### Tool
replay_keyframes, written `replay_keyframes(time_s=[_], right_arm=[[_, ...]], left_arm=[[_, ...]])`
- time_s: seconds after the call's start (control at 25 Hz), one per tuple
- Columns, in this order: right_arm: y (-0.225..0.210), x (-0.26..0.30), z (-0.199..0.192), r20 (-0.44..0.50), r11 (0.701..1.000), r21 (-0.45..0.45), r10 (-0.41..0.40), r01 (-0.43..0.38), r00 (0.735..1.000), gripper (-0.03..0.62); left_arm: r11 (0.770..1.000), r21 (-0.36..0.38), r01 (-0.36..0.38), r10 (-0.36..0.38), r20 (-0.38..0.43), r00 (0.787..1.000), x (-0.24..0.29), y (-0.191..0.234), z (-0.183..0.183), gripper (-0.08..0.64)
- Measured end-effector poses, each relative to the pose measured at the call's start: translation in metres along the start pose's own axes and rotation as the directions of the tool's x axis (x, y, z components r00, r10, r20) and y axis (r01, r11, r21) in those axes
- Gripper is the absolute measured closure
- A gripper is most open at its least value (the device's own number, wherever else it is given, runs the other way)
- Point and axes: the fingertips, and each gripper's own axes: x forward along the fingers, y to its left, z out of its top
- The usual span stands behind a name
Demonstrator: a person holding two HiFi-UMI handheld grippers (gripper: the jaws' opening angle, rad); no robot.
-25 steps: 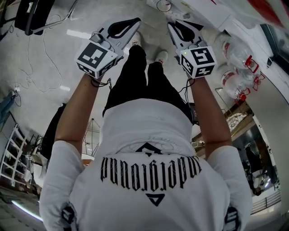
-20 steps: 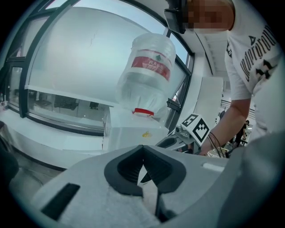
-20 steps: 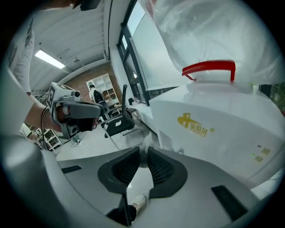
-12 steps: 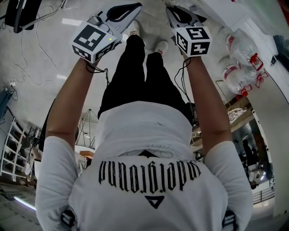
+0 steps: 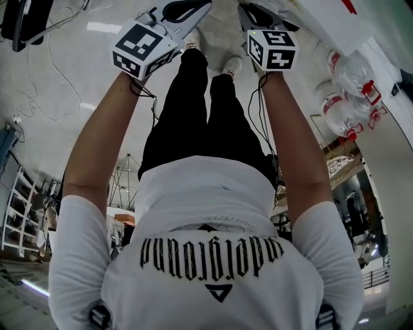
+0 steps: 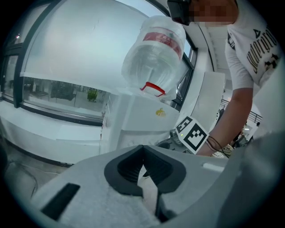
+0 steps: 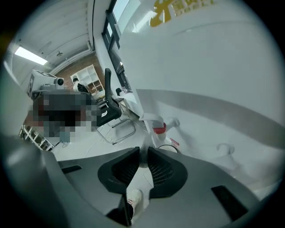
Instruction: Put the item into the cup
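Note:
Both grippers are held out in front of the person, side by side and apart. In the head view my left gripper and right gripper reach the top edge, with their marker cubes nearest the camera. In the left gripper view the left gripper has its dark pads meeting at the tip, with nothing between them. The right gripper shows only a thin slit between its pads and holds nothing. Beyond its jaws lie a round dark-rimmed object, possibly the cup, and a small red and white piece on a white surface.
A large water bottle stands upside down on a white dispenser. Two more big bottles lie at the right of the head view. Cables trail over the pale floor at the left. A black chair stands farther off.
Both grippers have risen toward the top edge of the head view and stay side by side. Neither has opened or taken hold of anything.

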Motion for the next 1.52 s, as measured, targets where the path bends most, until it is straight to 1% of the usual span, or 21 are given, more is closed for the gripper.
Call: replay_keyframes(time_s=[0.32,0.44,0.6,0.72,0.84,1.0,1.24,1.36,1.52], right_arm=[[-0.023,0.035,-0.02,-0.055,0.999,0.0,-0.037,0.037,0.998,0.531],[-0.027,0.045,-0.025,-0.057,0.998,0.045,-0.049,0.052,0.997,0.531],[-0.032,0.056,-0.027,-0.051,0.992,0.096,-0.082,0.087,0.995,0.531],[-0.036,0.064,-0.03,-0.057,0.989,0.109,-0.094,0.1,0.994,0.531],[-0.037,0.071,-0.032,-0.065,0.988,0.113,-0.101,0.108,0.993,0.531],[-0.04,0.075,-0.03,-0.064,0.985,0.128,-0.111,0.119,0.992,0.531],[-0.044,0.08,-0.028,-0.068,0.98,0.148,-0.121,0.13,0.99,0.529],[-0.046,0.078,-0.026,-0.068,0.98,0.148,-0.127,0.136,0.99,0.508],[-0.049,0.071,-0.025,-0.063,0.979,0.147,-0.131,0.139,0.989,0.497]], left_arm=[[1.0,-0.028,0.002,-0.002,-0.008,1.0,0.023,0.013,-0.014,0.548],[1.0,-0.023,0.0,-0.001,-0.015,1.0,0.026,0.018,-0.019,0.548],[0.999,-0.042,-0.003,0.003,-0.013,1.0,0.025,0.024,-0.024,0.548],[0.997,-0.071,-0.001,0.0,-0.009,1.0,0.027,0.025,-0.027,0.548],[0.997,-0.076,-0.001,0.001,-0.004,1.0,0.025,0.027,-0.025,0.548],[0.998,-0.063,0.008,-0.008,-0.012,1.0,0.027,0.028,-0.026,0.548],[0.997,-0.074,0.021,-0.023,-0.017,1.0,0.025,0.029,-0.03,0.548],[0.996,-0.083,0.021,-0.022,-0.012,1.0,0.024,0.027,-0.029,0.548],[0.996,-0.086,0.008,-0.009,-0.006,1.0,0.025,0.023,-0.026,0.548]])
